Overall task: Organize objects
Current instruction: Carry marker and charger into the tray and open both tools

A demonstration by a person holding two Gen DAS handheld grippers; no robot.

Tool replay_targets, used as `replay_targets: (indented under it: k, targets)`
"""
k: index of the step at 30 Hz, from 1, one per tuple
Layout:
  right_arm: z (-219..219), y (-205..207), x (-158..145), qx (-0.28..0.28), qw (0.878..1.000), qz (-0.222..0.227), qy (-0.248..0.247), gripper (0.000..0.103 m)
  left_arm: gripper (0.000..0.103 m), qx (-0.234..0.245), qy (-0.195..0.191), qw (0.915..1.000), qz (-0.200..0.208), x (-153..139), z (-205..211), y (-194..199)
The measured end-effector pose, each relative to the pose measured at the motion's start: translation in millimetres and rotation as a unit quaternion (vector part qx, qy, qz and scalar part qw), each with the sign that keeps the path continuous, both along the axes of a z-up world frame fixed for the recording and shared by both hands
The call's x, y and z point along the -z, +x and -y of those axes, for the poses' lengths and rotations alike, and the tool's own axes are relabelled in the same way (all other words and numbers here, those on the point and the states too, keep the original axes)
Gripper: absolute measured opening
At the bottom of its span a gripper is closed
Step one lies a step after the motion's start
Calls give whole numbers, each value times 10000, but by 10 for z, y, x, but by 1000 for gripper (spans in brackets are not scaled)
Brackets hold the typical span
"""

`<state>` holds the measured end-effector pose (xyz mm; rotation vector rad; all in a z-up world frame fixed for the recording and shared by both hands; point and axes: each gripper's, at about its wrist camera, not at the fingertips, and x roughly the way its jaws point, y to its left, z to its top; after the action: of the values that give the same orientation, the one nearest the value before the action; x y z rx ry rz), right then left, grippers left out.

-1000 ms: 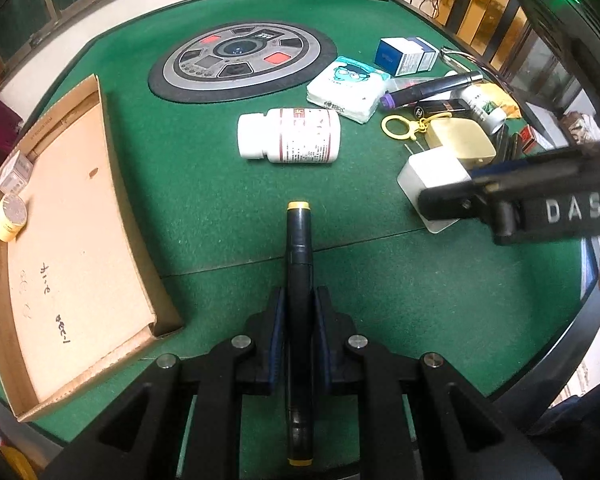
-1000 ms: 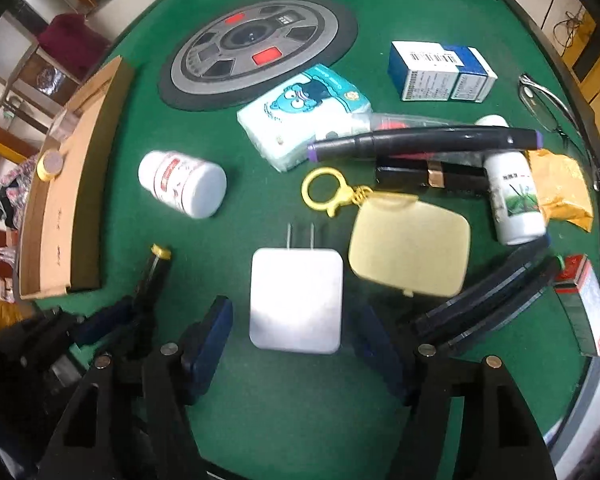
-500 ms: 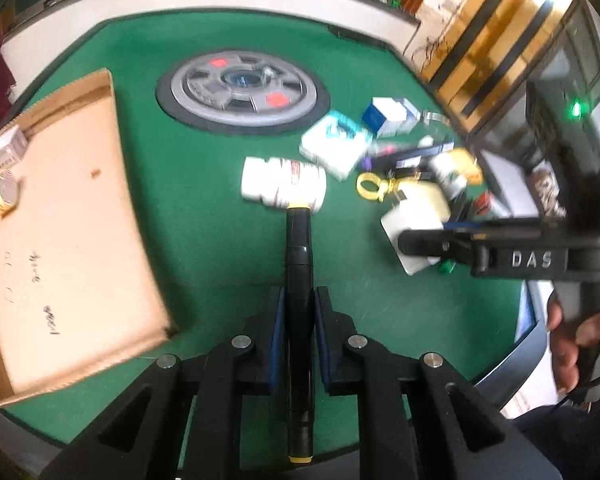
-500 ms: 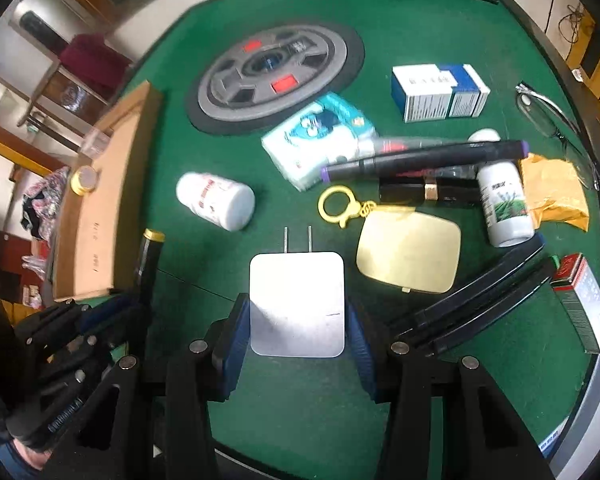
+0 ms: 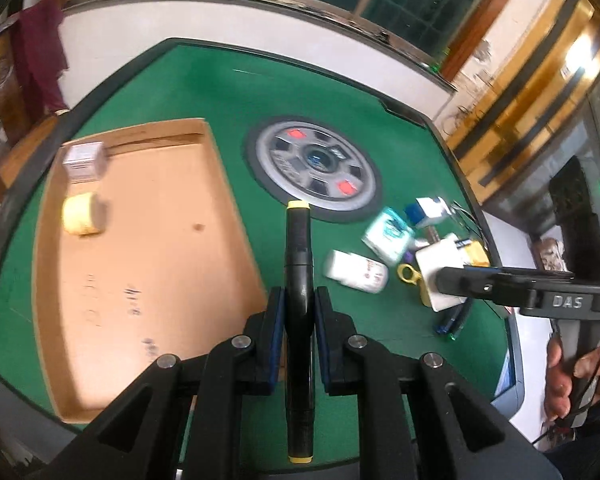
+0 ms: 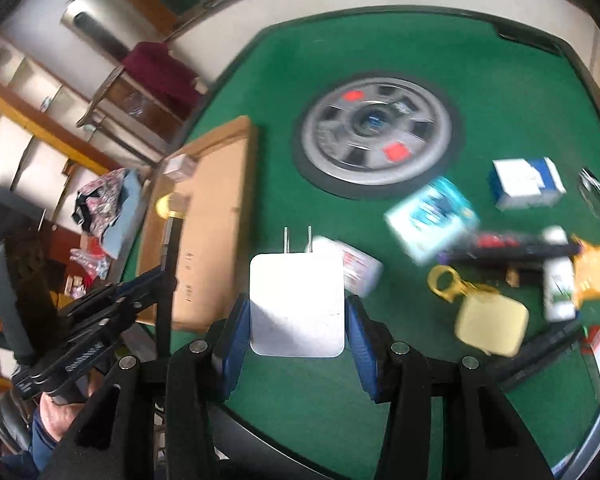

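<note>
Two items lifted clear of the bench; most of the sorting is not yet done.

The left hand-held gripper [image 5: 299,312] is clamped tight on a black yellow-capped marker [image 5: 299,268]. The right hand-held gripper [image 6: 296,322] has just closed partway onto a white charger [image 6: 297,304], prongs pointing away. The cardboard tray [image 5: 172,280], ahead-left of the left hand-held gripper, holds only a small box [image 5: 83,161] and a tape roll [image 5: 82,214]. To the right, a white bottle [image 5: 356,275], tissue pack [image 5: 389,236] and more remain on the bench [image 5: 332,80]. Motion blur smears labels; the far-right clutter cannot be identified.
</note>
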<state>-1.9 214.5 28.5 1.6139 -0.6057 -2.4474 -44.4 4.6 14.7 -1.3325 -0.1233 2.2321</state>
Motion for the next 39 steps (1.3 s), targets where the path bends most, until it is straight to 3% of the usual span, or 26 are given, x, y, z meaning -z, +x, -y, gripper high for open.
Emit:
replay_targets:
  k: [8, 23, 39]
  targets:
    - [594, -642, 31, -508, 9987, -19, -87, 51, 14, -337, -94, 9993, 150, 168, 381, -354]
    - [1321, -2060, 661, -695, 9968, 348, 175, 51, 14, -1027, -524, 9930, 258, 640, 697, -1274]
    - [1717, -2661, 970, -807, 9943, 523, 453, 51, 14, -1584, -530, 9855, 292, 788, 1021, -1525]
